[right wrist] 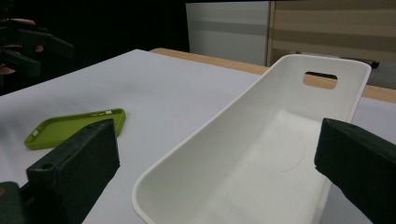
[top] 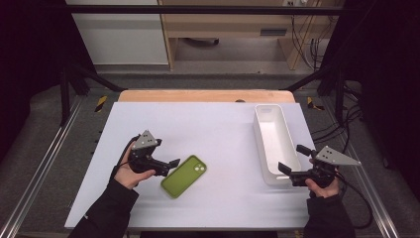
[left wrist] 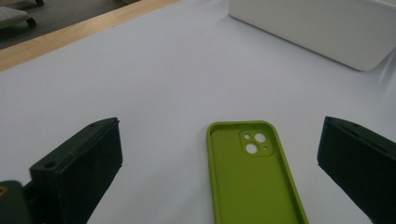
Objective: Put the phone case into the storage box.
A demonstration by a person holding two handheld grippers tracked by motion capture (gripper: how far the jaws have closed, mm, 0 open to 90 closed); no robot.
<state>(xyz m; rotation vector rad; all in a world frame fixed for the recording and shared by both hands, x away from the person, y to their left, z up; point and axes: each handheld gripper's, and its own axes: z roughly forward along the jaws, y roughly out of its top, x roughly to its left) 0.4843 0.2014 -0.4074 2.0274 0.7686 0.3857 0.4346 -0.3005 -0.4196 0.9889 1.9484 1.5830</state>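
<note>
A lime-green phone case [top: 183, 176] lies flat on the white table top, inside up, with its camera cutout toward the far right. My left gripper [top: 171, 166] is open just left of it. In the left gripper view the case [left wrist: 252, 182] lies between the wide-apart jaws, and nothing is held. A long, empty white bin [top: 261, 133] stands at the right. My right gripper [top: 291, 157] is open at the bin's near right corner. In the right gripper view the bin's near rim [right wrist: 187, 154] sits between the jaws, and the case [right wrist: 70, 127] lies to the left.
A white sheet [top: 208, 124] covers the table, with a wooden edge [top: 198, 95] at the far side. Black frame posts stand on both sides and cables [top: 346, 124] trail at the right. The bin has a handle slot [right wrist: 320, 77] in its far end.
</note>
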